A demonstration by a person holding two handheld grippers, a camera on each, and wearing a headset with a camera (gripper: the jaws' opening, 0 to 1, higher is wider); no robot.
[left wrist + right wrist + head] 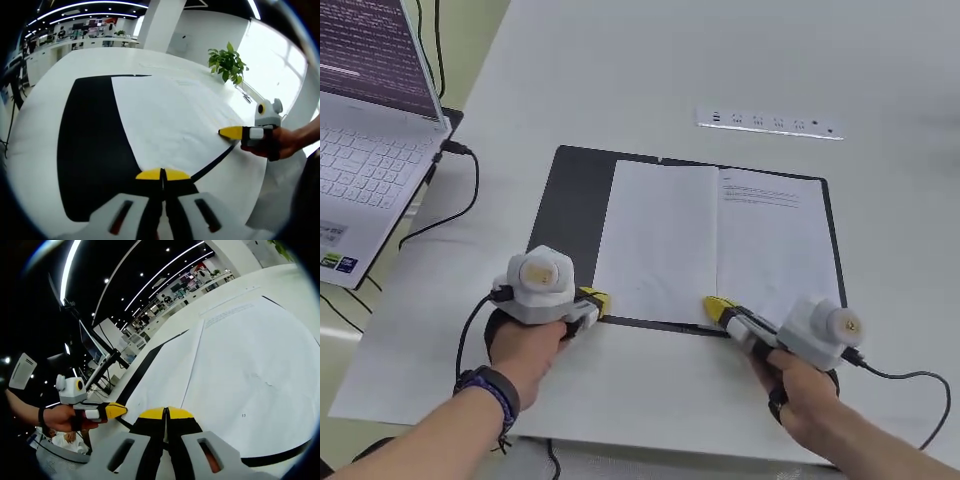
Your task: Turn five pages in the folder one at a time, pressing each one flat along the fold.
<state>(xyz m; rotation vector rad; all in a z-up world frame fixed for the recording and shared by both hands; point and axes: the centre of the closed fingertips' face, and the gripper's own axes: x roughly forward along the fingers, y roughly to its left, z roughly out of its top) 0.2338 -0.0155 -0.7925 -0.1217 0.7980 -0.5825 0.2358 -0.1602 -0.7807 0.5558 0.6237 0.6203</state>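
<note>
A black folder (568, 205) lies open on the white table, with white pages spread across it (660, 240) and a few printed lines at the top of the right page (760, 195). My left gripper (598, 300) is shut, its yellow tips resting at the folder's lower left edge, over the black cover (90, 150). My right gripper (713, 308) is also shut, its tips at the bottom of the pages near the fold (192, 367). Nothing is held in either one. From the left gripper view the right gripper (226, 132) shows at the page's edge.
An open laptop (365, 140) sits at the far left with cables (460, 210) running toward the folder. A white power strip (770, 123) lies behind the folder. A potted plant (227, 62) stands at the table's far end.
</note>
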